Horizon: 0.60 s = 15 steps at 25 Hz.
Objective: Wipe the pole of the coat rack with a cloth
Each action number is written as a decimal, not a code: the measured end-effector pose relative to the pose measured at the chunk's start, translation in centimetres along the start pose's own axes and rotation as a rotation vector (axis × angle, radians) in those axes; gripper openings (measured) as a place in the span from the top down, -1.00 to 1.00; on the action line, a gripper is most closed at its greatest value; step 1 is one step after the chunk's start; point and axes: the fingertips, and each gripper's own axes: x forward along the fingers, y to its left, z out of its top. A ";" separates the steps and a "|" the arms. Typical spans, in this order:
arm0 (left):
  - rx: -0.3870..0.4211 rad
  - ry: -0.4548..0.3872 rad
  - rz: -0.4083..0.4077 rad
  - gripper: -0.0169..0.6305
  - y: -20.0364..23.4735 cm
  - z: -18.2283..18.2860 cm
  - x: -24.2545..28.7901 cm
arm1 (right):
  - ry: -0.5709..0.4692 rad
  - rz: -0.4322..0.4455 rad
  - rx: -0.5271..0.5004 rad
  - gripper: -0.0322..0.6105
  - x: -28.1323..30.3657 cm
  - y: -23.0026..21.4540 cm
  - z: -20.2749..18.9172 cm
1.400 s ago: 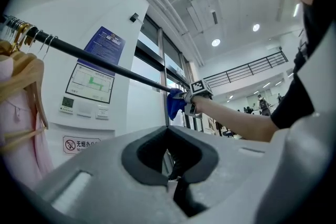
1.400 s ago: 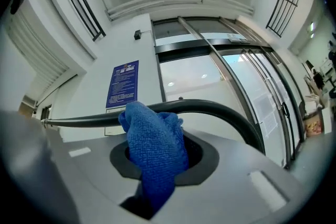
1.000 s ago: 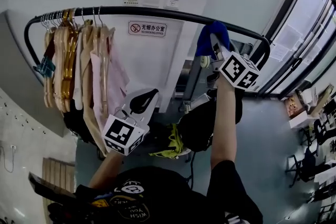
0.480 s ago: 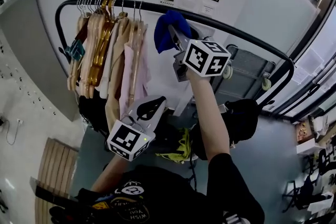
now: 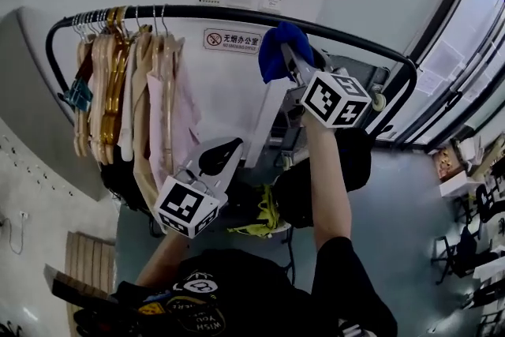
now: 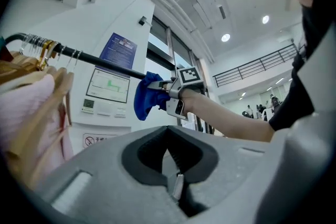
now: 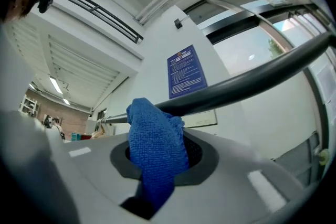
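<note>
**Soft blue cloth held against the rack's pole**

The right gripper (image 5: 298,69) has its jaws clamped on a bunched fold of the blue cloth (image 7: 155,149). The cloth drapes over the black pole (image 7: 247,84) of the coat rack, touching it about midway along the bar. The cloth looks light and limp, a terry weave likely to bunch and slide easily on the smooth tube. It is best held by a thick wad, as here. The pole looks rigid. The left gripper (image 6: 175,186) hangs low, its jaws pressed together on nothing. No container shows. Hangers (image 5: 110,28) with garments (image 5: 150,106) crowd the pole's left end, apart from the cloth.
</note>
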 end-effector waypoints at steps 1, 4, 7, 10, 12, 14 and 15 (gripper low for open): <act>-0.019 -0.009 -0.023 0.95 -0.4 0.0 1.0 | -0.005 -0.043 -0.009 0.64 -1.3 -1.9 0.5; -0.059 -0.032 -0.101 0.95 -2.0 0.5 4.5 | -0.026 -0.166 -0.023 0.64 -5.3 -7.5 2.0; -0.046 -0.035 -0.194 0.95 -4.7 1.0 7.6 | -0.036 -0.281 -0.032 0.64 -9.4 -12.2 3.3; -0.030 -0.043 -0.285 0.95 -7.9 1.8 9.8 | -0.048 -0.375 -0.028 0.64 -12.9 -15.9 4.8; -0.021 -0.048 -0.341 0.95 -9.9 2.1 10.6 | -0.057 -0.424 -0.041 0.64 -14.9 -17.7 6.0; -0.019 -0.045 -0.377 0.95 -11.4 2.0 11.1 | -0.069 -0.464 -0.056 0.64 -16.4 -19.0 7.0; -0.017 -0.041 -0.388 0.95 -11.8 1.8 11.2 | -0.072 -0.478 -0.059 0.64 -16.8 -19.4 7.2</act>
